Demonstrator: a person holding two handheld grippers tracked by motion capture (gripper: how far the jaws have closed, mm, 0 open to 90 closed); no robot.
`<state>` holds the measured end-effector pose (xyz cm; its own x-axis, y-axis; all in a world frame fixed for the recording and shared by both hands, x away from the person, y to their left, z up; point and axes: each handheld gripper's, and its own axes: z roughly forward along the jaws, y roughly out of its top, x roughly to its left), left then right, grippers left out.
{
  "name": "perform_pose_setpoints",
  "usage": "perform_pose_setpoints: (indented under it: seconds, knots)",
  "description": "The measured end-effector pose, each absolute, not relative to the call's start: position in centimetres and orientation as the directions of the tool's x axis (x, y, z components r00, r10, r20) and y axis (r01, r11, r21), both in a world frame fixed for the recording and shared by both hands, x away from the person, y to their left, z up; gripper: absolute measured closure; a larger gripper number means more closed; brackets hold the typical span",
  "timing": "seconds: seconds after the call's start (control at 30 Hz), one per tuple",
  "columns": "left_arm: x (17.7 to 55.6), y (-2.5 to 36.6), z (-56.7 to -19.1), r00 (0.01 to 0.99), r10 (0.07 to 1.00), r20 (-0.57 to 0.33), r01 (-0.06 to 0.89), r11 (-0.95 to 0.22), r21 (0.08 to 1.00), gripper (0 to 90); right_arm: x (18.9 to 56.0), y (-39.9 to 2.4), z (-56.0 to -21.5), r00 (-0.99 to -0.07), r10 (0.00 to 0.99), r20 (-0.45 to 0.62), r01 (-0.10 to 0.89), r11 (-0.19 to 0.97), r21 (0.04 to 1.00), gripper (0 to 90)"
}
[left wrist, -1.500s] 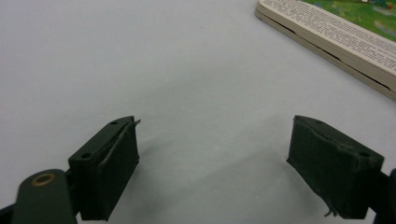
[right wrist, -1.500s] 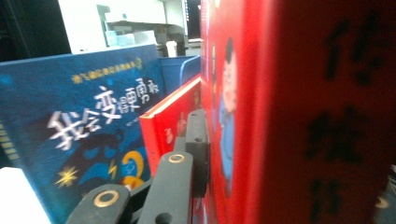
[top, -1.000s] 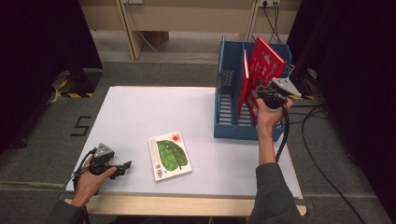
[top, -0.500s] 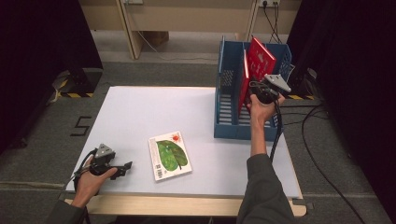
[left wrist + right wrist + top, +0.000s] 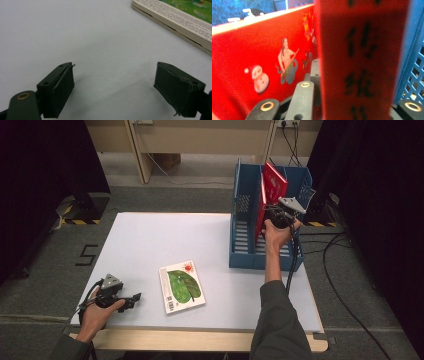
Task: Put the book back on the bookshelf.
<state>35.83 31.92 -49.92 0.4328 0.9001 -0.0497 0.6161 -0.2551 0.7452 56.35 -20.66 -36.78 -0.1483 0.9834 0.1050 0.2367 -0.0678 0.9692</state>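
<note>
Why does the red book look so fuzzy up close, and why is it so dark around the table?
In the right gripper view the red book sits too near the lens, so its spine lettering blurs. In the high view the white table is brightly lit while both sides fall into black shadow. In the left gripper view the picture book looks sharp, and soft shadows lie under the jaws.

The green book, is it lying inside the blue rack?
No, the green book lies flat on the white table, apart from the blue rack that stands at the table's far right.
</note>
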Motion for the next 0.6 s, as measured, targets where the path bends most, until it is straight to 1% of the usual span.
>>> perform_pose_setpoints:
  seconds: [0.37,0.43,0.47,0.57,0.6]
  knots:
    - [35.84,31.83,-49.94,0.434,0.900,-0.048,0.616,-0.258,0.745,15.3,56.35,-20.55,-36.93,-0.157,0.980,0.123,0.259,-0.080,0.963,74.8]
    - [35.84,31.80,-49.94,0.435,0.899,-0.048,0.615,-0.257,0.745,15.4,56.27,-20.47,-36.93,-0.159,0.980,0.118,0.290,-0.068,0.955,74.9]
    - [35.84,31.80,-49.94,0.435,0.899,-0.048,0.615,-0.257,0.745,15.3,56.25,-20.48,-37.10,-0.155,0.983,0.095,0.296,-0.046,0.954,75.3]
    - [35.84,31.77,-49.95,0.436,0.899,-0.048,0.615,-0.259,0.745,15.3,56.09,-20.60,-37.25,-0.165,0.977,0.133,0.286,-0.081,0.955,74.4]
    - [35.85,31.77,-49.95,0.437,0.898,-0.047,0.615,-0.260,0.744,15.3,56.01,-20.57,-37.14,-0.162,0.979,0.123,0.291,-0.072,0.954,74.4]
